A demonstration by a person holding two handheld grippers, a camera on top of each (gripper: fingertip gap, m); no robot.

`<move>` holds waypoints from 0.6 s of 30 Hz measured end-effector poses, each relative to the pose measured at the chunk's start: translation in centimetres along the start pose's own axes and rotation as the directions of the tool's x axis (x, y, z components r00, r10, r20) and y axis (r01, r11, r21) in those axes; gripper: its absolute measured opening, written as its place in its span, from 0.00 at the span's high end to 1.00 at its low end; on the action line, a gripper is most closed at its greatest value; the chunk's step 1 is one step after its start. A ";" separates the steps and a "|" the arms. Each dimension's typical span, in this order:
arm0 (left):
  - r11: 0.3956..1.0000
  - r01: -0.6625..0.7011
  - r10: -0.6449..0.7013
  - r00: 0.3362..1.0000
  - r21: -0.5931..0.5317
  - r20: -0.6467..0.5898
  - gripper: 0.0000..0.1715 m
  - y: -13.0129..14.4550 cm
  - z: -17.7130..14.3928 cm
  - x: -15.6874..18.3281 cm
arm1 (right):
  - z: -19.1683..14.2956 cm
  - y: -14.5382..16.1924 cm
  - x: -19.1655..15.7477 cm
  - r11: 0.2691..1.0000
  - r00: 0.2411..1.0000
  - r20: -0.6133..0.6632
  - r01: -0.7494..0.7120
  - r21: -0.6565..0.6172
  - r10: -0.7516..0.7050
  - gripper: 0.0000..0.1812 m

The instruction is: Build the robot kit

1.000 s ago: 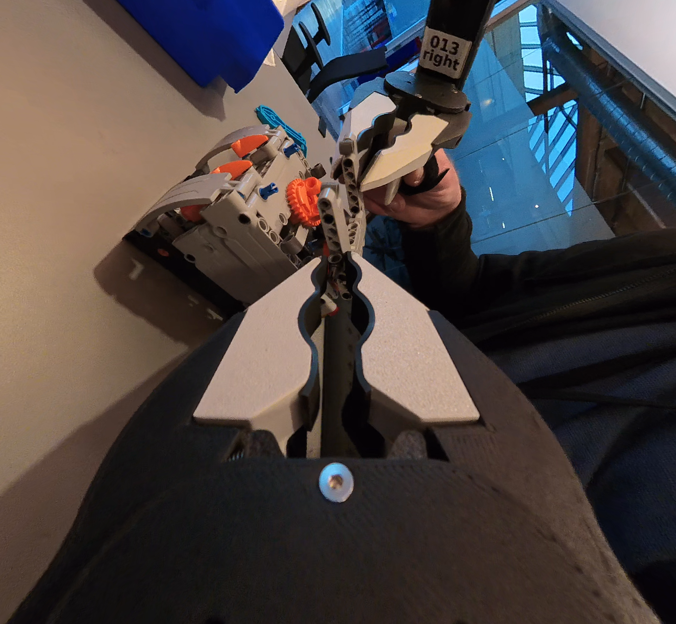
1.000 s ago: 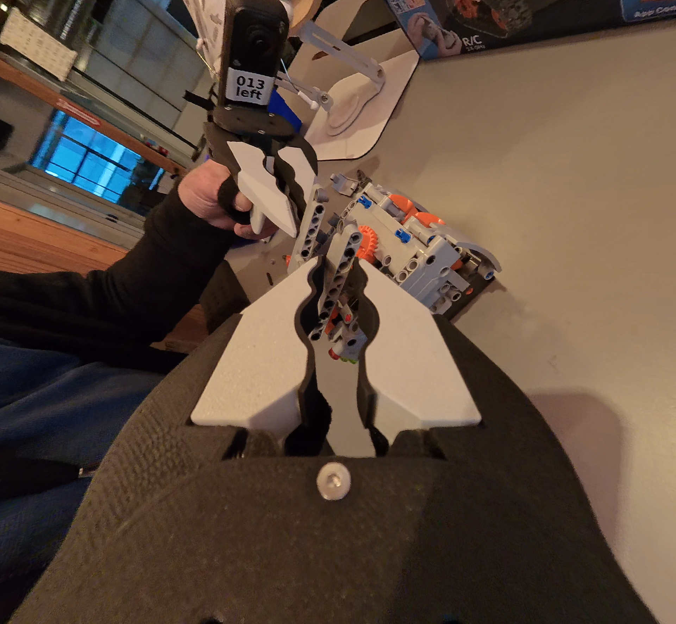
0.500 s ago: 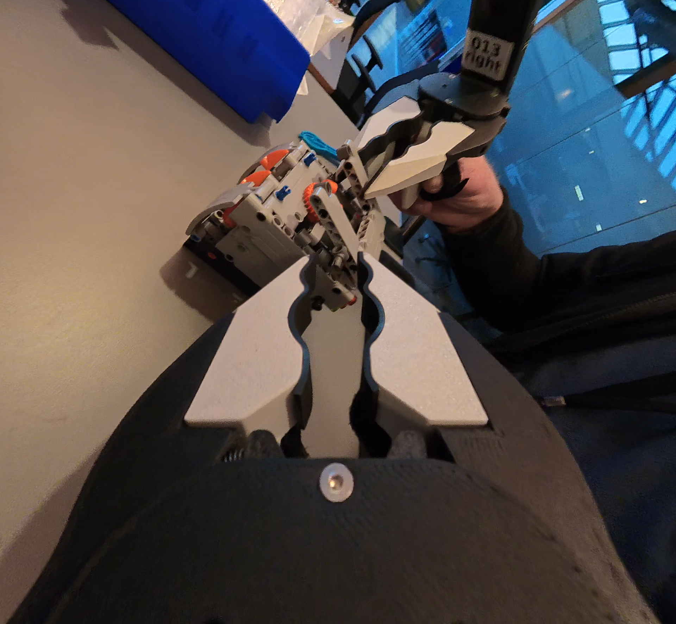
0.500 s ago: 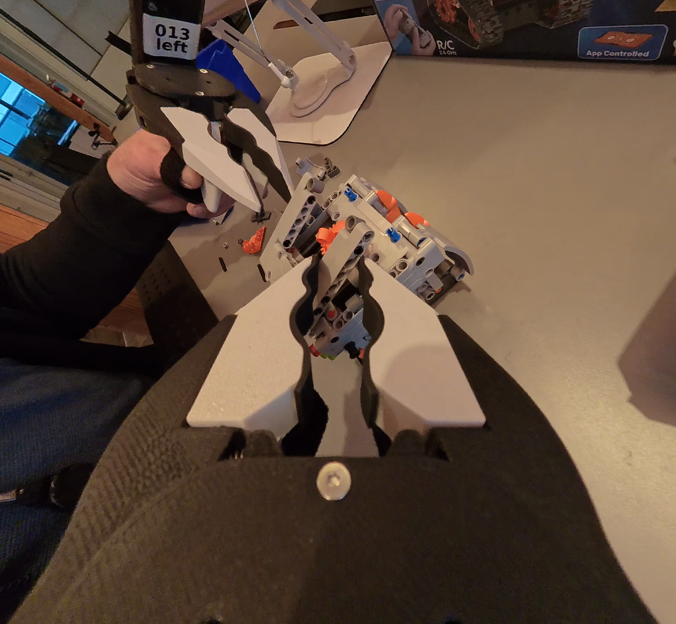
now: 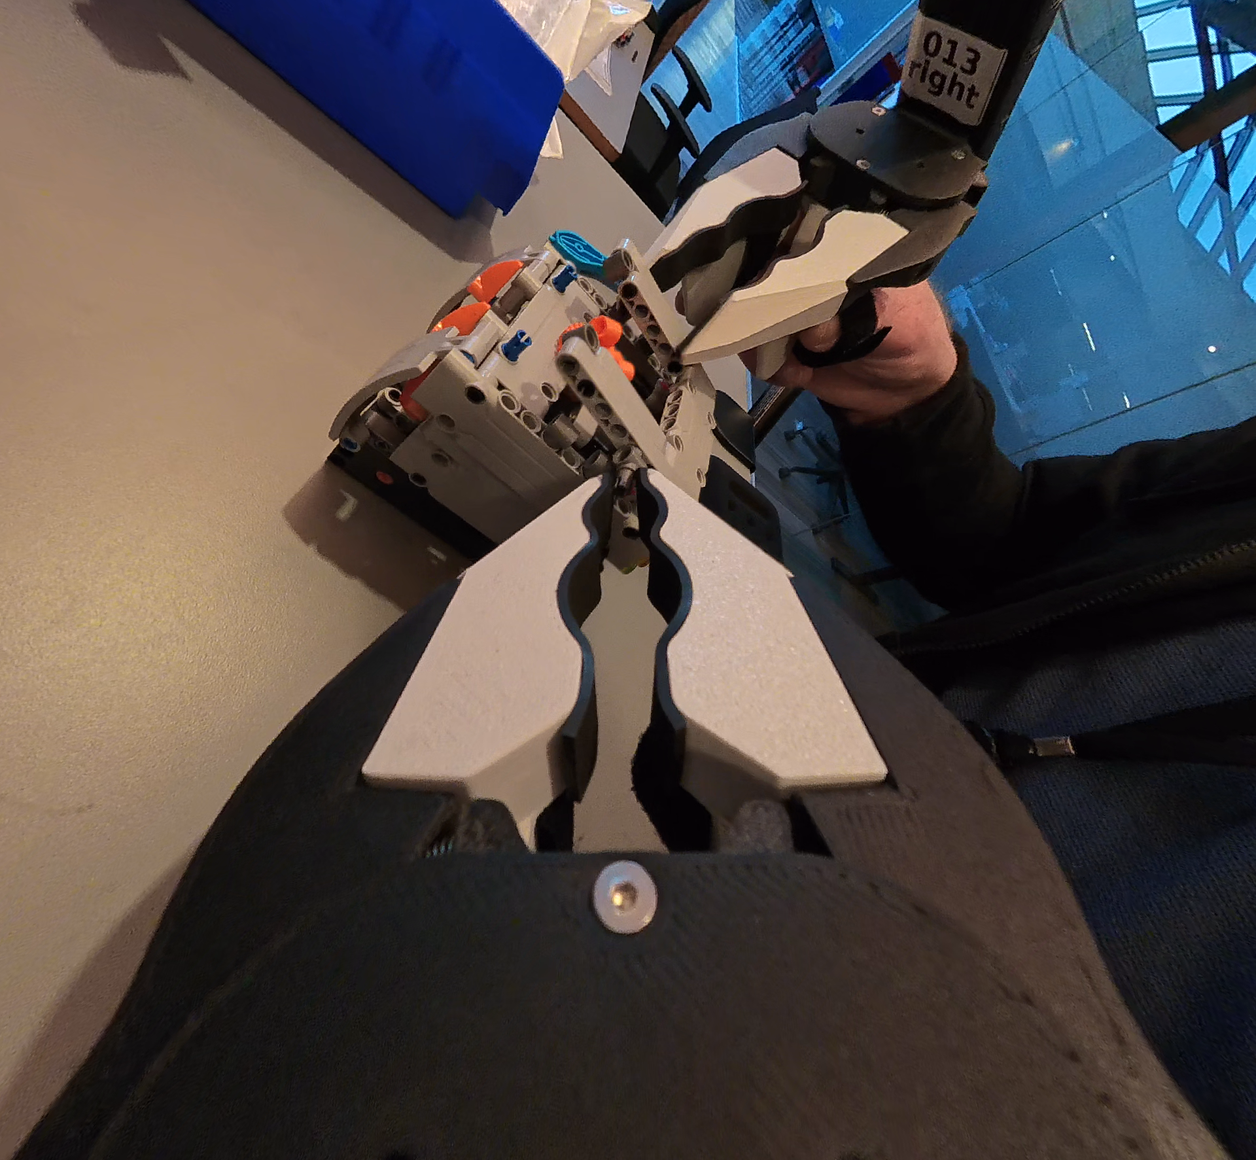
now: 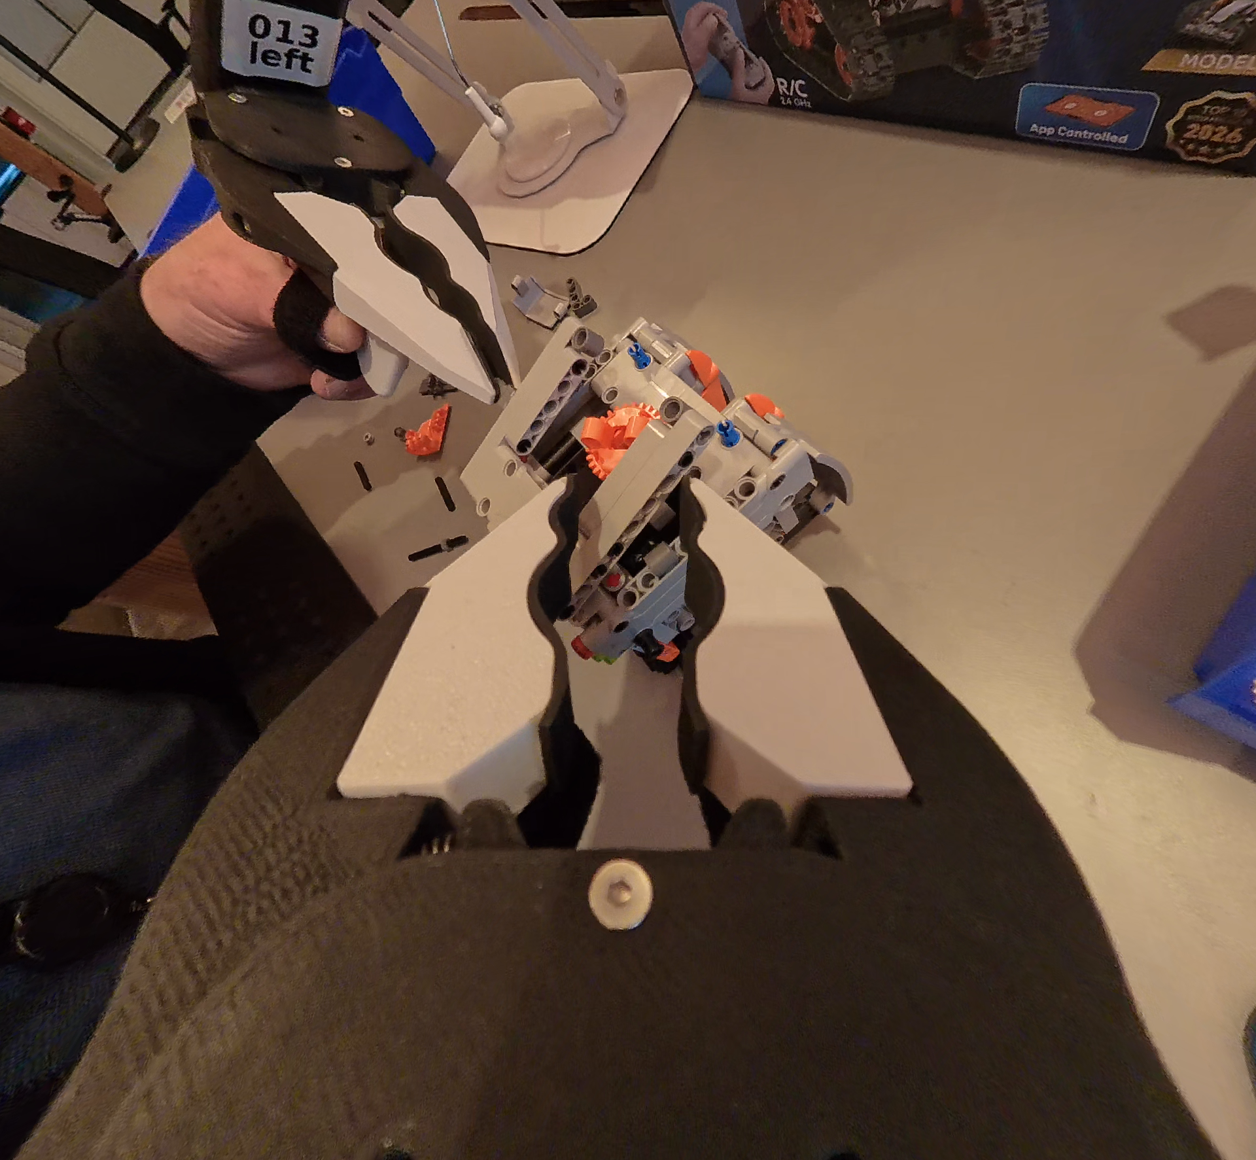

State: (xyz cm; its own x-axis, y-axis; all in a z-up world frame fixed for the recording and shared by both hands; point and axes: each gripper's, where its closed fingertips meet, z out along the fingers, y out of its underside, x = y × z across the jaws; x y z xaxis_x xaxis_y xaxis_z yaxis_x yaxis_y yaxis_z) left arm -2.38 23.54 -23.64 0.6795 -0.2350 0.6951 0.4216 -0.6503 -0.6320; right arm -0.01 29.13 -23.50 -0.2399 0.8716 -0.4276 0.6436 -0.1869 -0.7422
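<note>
A grey building-block model [image 6: 679, 447] with orange gears and blue pins lies tilted on the beige table [image 6: 951, 379]. It also shows in the left wrist view [image 5: 503, 407]. My right gripper [image 6: 629, 485] is shut on the model's near grey beam frame [image 6: 646, 556]. In the left wrist view it [image 5: 669, 329] straddles a holed beam. My left gripper [image 5: 625, 478] is almost closed, its tips pinching a small dark pin at the model's near corner. In the right wrist view its tips [image 6: 499, 383] touch the edge of the model's grey panel.
Loose parts lie near the table's front edge: an orange piece [image 6: 428, 434], black pins [image 6: 442, 492] and a grey piece [image 6: 537, 301]. A white stand base [image 6: 564, 176] and a printed box [image 6: 951, 6] stand behind. A blue bin [image 5: 340, 40] lies beyond the model. The grey piece [image 6: 537, 301] is closer to my left gripper, around 20 cm from its tips; the right tips are 25 cm off.
My left gripper let go of the grey beam, opened, then narrowed onto the model's near corner. My right gripper kept its hold and swung the model down toward the table.
</note>
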 end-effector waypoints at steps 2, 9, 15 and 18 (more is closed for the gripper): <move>1.000 -0.007 0.007 1.000 -0.011 0.010 0.98 0.0 0.0 -0.1 | -0.2 0.1 0.1 1.000 1.000 -0.009 0.004 0.002 -0.004 0.88; 1.000 -0.002 0.002 1.000 -0.024 0.025 0.98 0.0 0.3 -0.4 | -0.2 0.1 0.2 0.999 0.998 -0.044 0.039 -0.012 -0.040 0.88; 1.000 -0.003 0.003 1.000 -0.023 0.027 0.97 -0.1 0.4 -0.4 | -0.8 -0.2 0.2 0.999 0.998 -0.051 0.045 0.014 -0.045 0.82; 1.000 -0.007 0.008 1.000 -0.028 0.030 0.98 -0.1 0.4 -0.4 | -0.9 -0.1 0.3 0.998 0.996 -0.061 0.070 0.004 -0.070 0.85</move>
State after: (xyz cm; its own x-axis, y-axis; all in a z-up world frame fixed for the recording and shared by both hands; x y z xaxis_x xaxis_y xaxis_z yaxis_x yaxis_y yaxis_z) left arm -2.41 24.01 -23.99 0.7003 -0.2186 0.6795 0.3995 -0.6689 -0.6269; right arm 0.52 29.78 -23.12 -0.2394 0.9084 -0.3427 0.6226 -0.1272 -0.7721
